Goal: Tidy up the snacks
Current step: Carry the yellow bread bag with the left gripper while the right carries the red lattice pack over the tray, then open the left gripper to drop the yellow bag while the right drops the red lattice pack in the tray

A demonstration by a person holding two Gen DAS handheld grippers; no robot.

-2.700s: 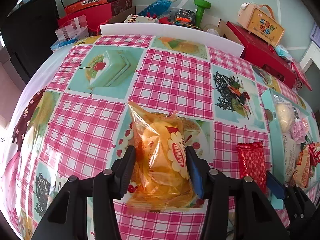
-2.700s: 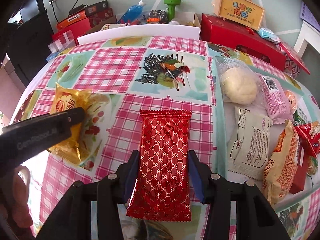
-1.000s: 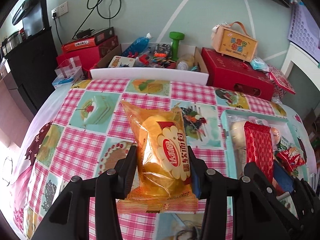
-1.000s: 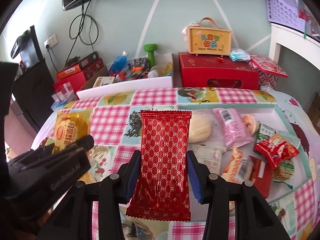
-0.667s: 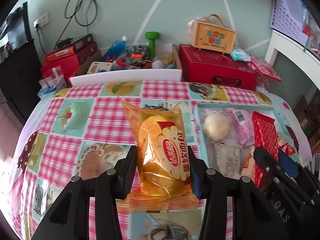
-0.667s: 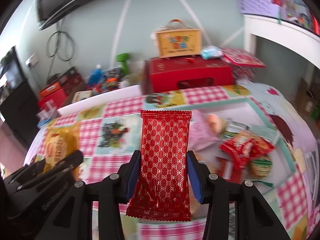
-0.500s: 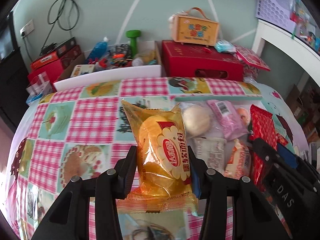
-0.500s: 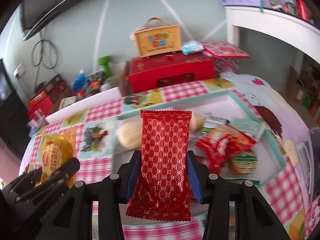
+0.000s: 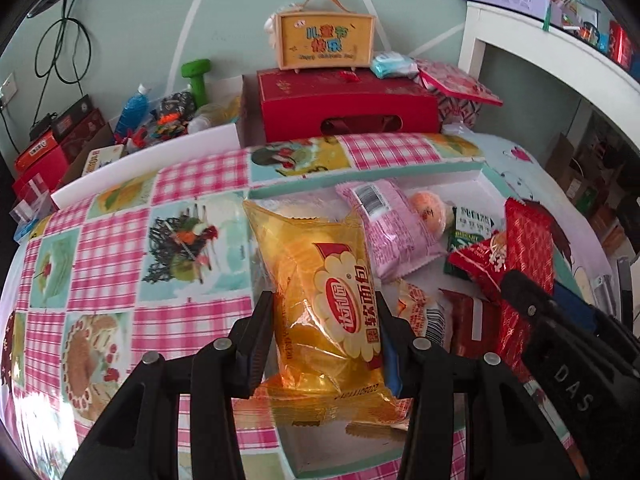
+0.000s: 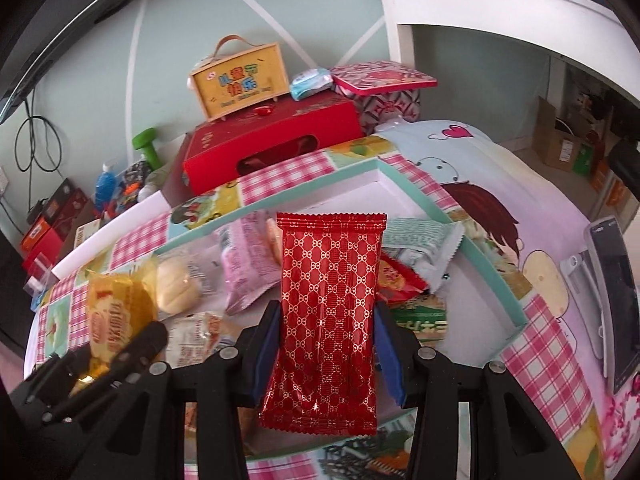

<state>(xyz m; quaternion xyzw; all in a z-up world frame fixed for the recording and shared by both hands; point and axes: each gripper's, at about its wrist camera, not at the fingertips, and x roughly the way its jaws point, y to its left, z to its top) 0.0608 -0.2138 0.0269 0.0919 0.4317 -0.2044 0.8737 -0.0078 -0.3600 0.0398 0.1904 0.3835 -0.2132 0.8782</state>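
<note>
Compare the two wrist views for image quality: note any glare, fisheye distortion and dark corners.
Left wrist view: glare glints off the shiny orange bread packet in the left gripper; the checked tablecloth bulges like a dome; corners go black. Right wrist view: highlights fleck the red foil packet in the right gripper; the white shelf bows into an arc; corners are equally dark.

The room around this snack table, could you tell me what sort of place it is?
Probably a lived-in home room: a checked tablecloth, a green dumbbell beside gift boxes, and a cluttered white shelf.
</note>
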